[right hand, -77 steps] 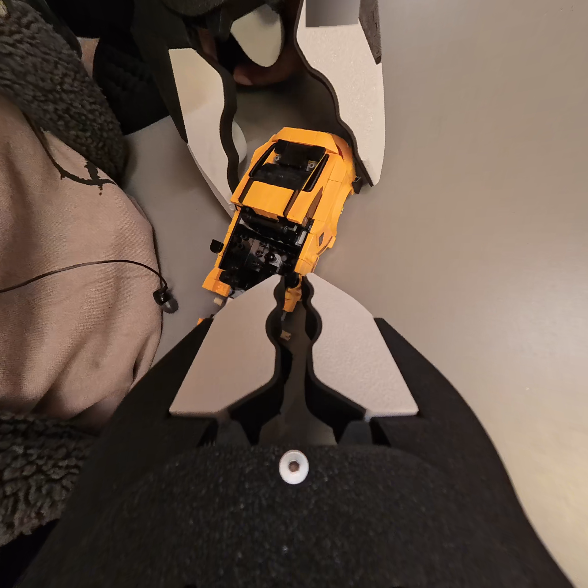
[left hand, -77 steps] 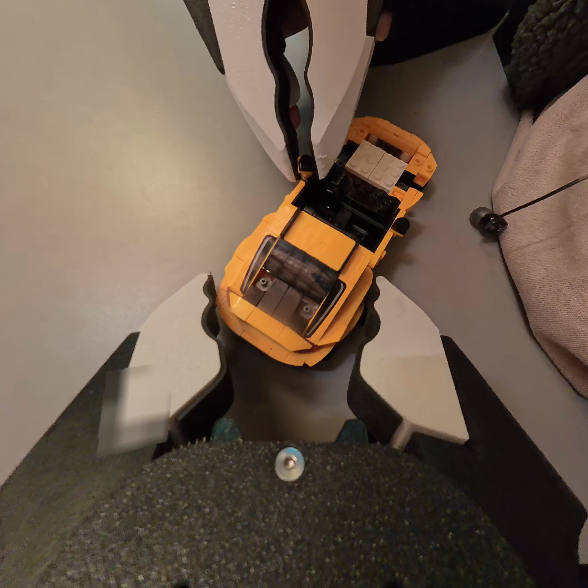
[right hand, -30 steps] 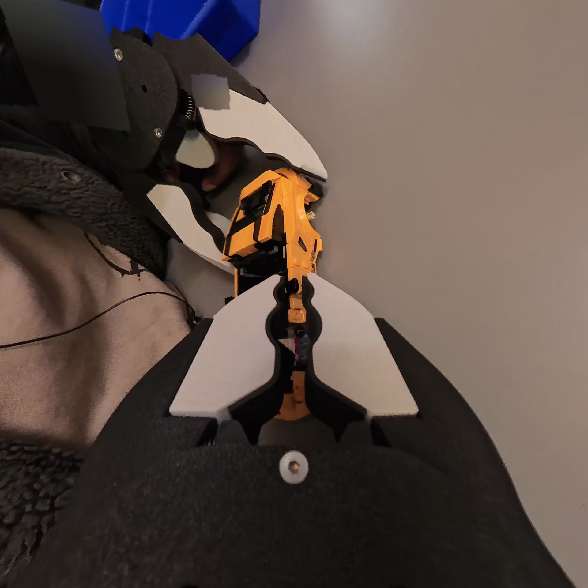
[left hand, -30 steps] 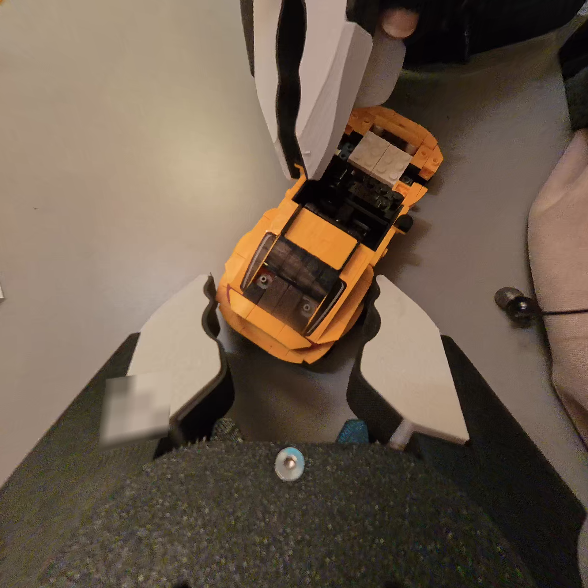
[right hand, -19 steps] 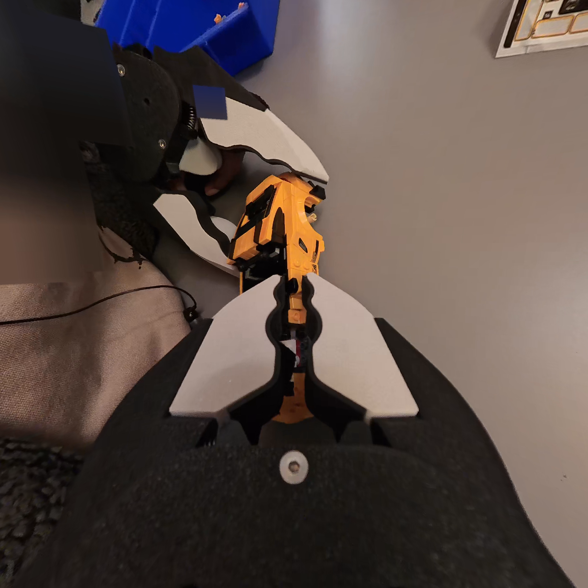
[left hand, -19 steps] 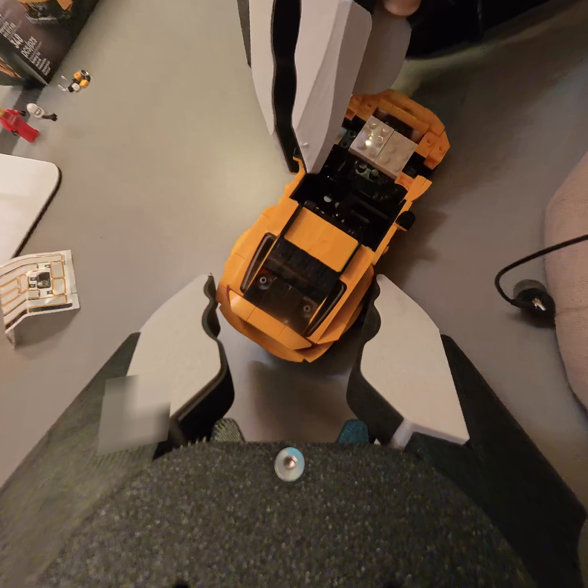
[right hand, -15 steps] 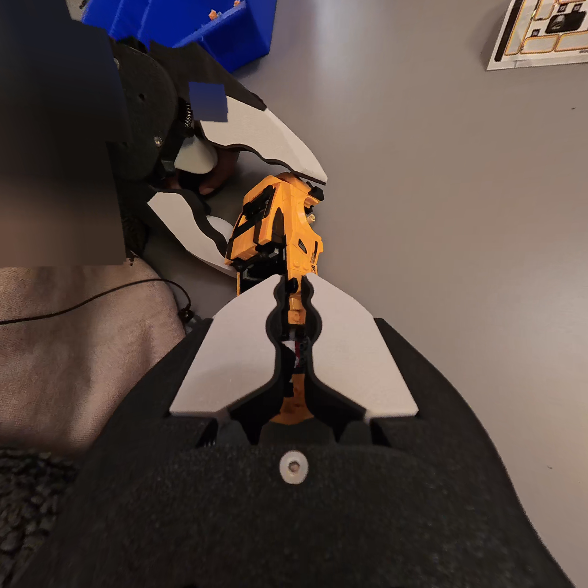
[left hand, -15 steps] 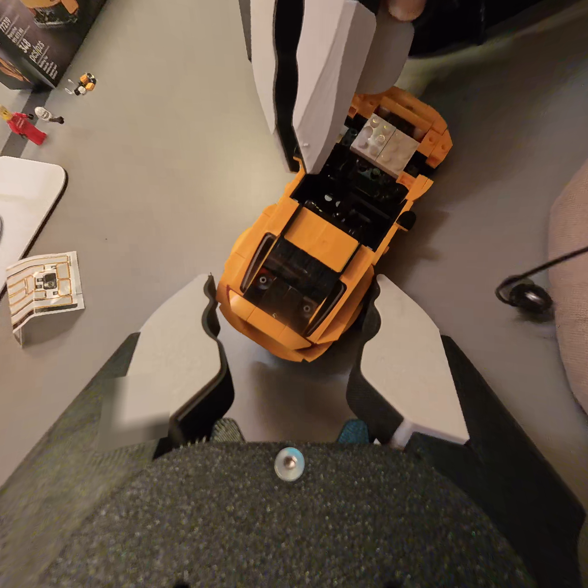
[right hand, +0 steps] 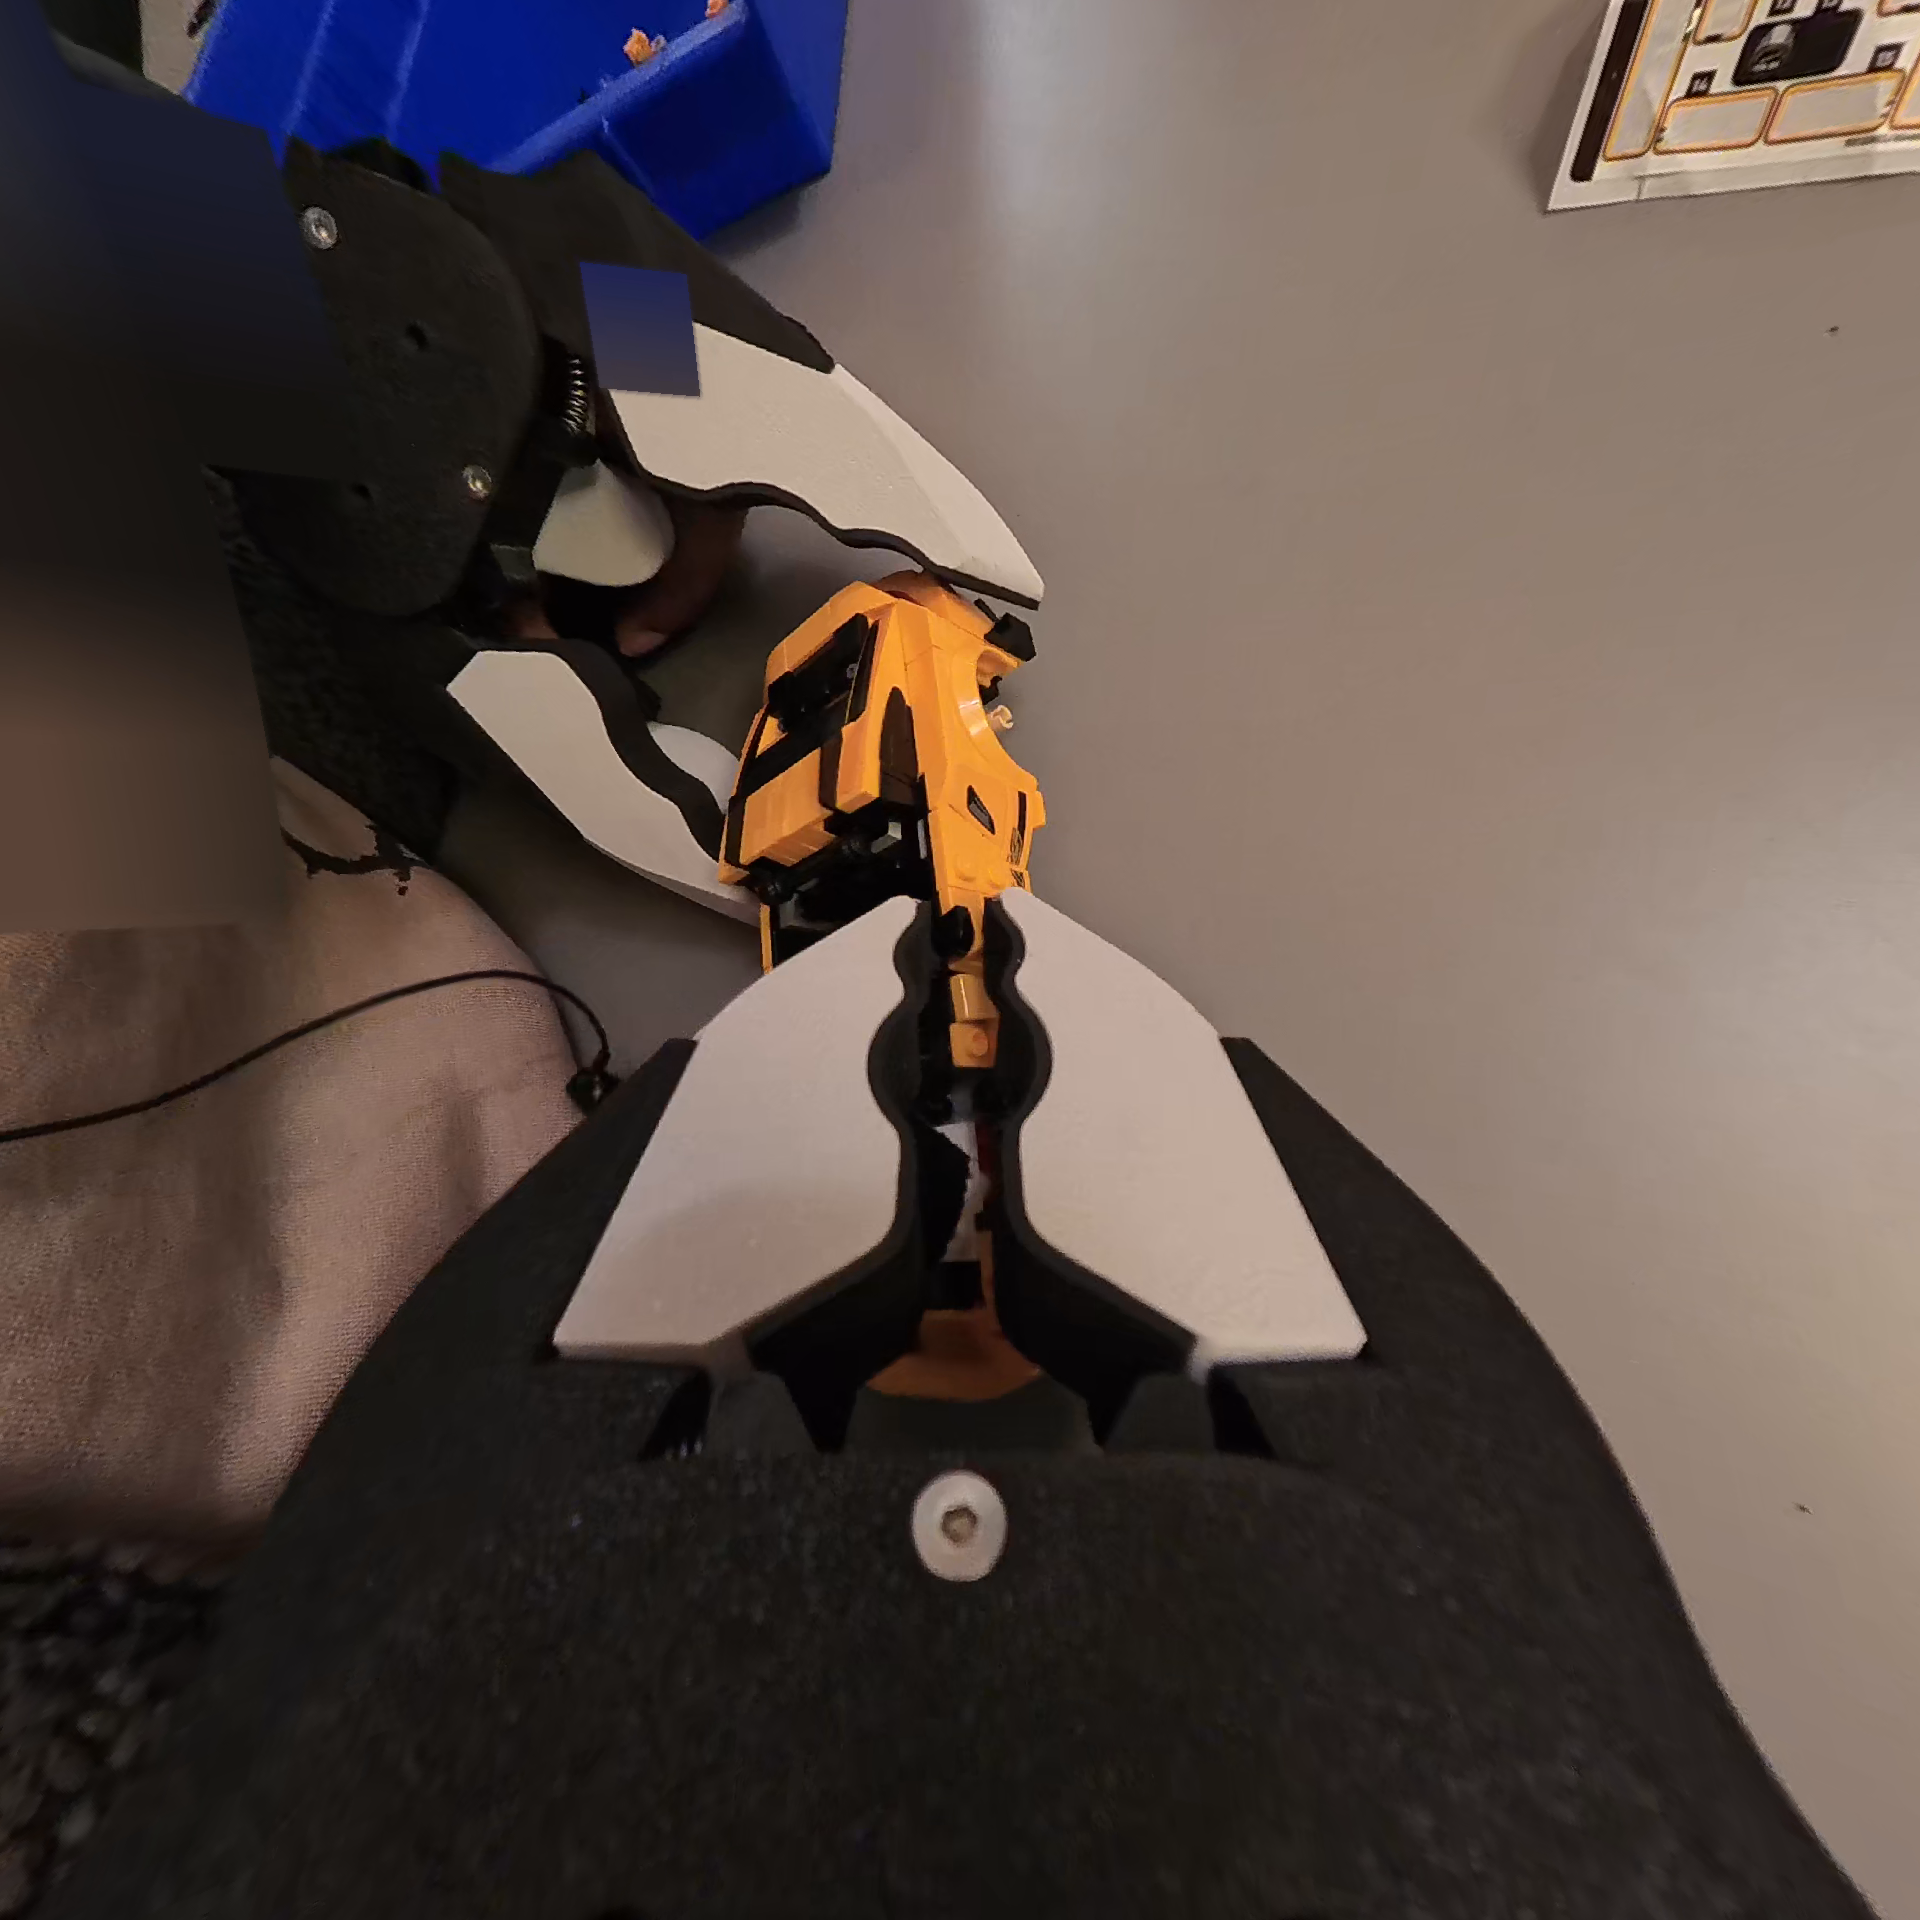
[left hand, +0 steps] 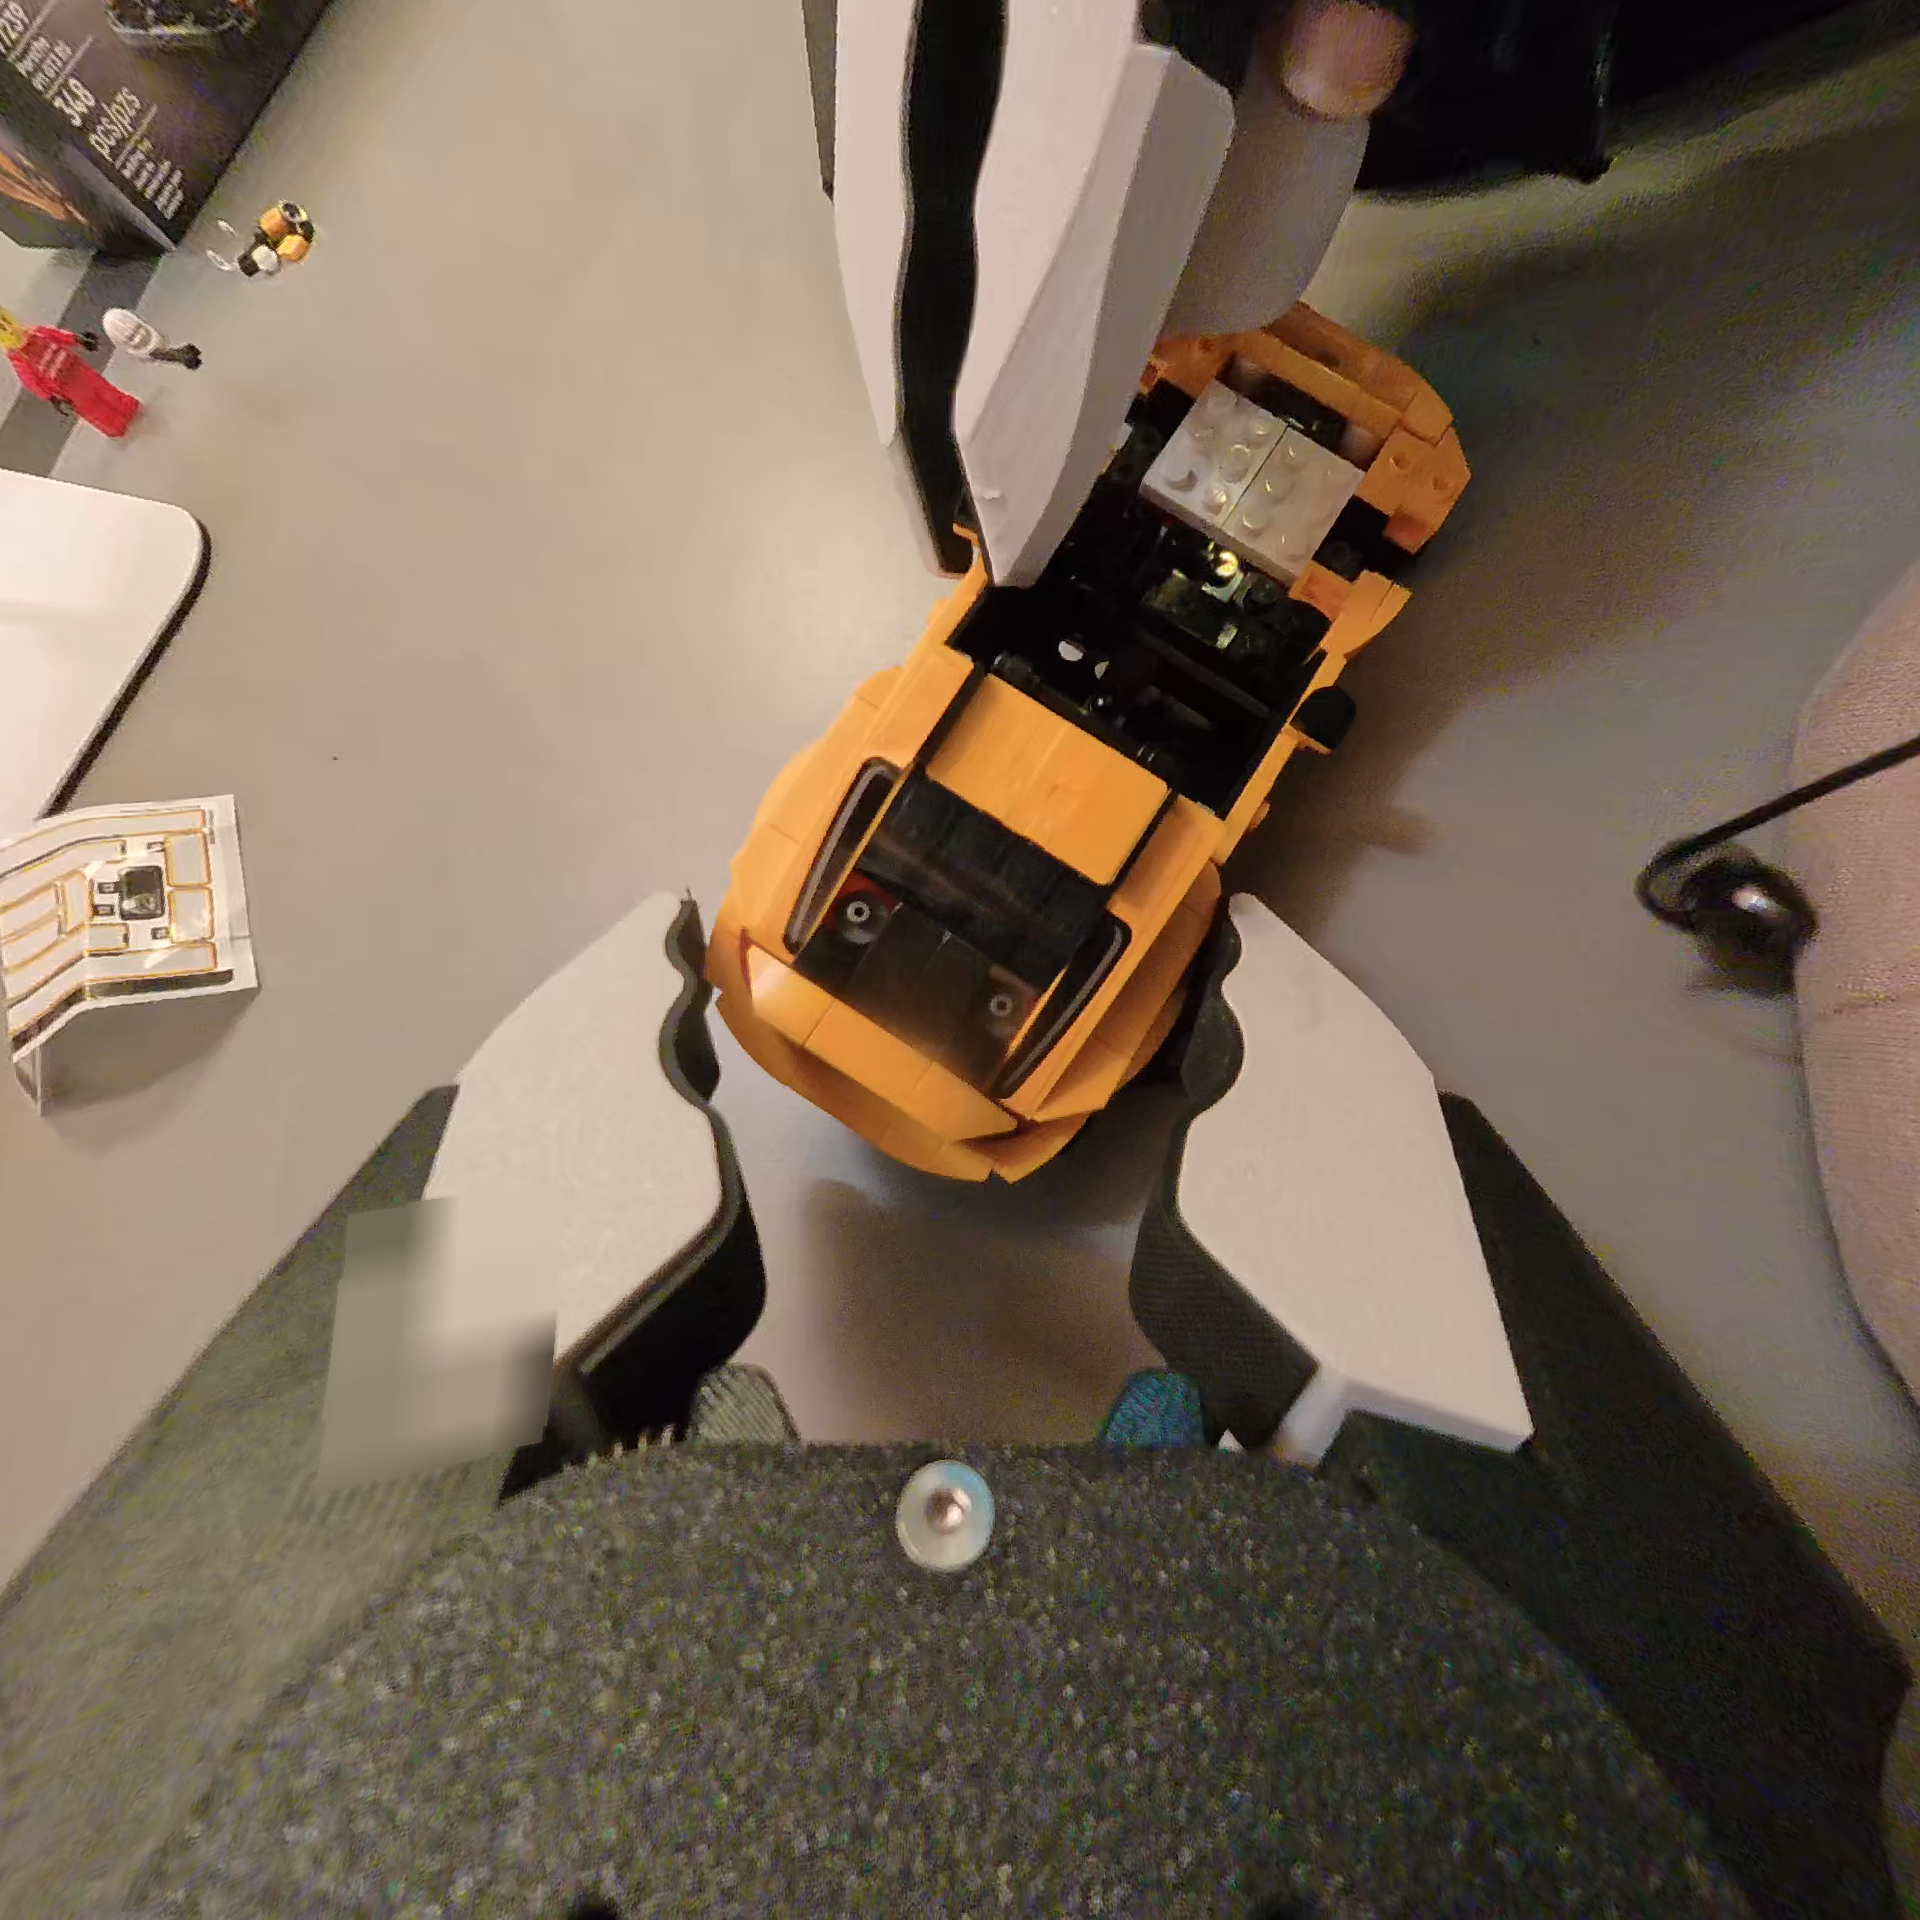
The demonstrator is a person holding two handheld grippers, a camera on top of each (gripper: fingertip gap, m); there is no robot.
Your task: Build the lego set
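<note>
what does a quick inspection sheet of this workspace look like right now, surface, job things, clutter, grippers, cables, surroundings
surface: grey table, matte, no spills seen.
job's things: orange toy car, partly built, cabin open, grey bricks showing at its far end; blue bin with small pieces.
clutter: sticker sheet, curled; red figure and small loose parts beside a dark box.
grippers: left hand-held gripper closed around the car's near end; right hand-held gripper shut on the car's side wall.
cables: thin black cord at the table edge.
surroundings: beige fabric next to the table; white board at the left.
</note>
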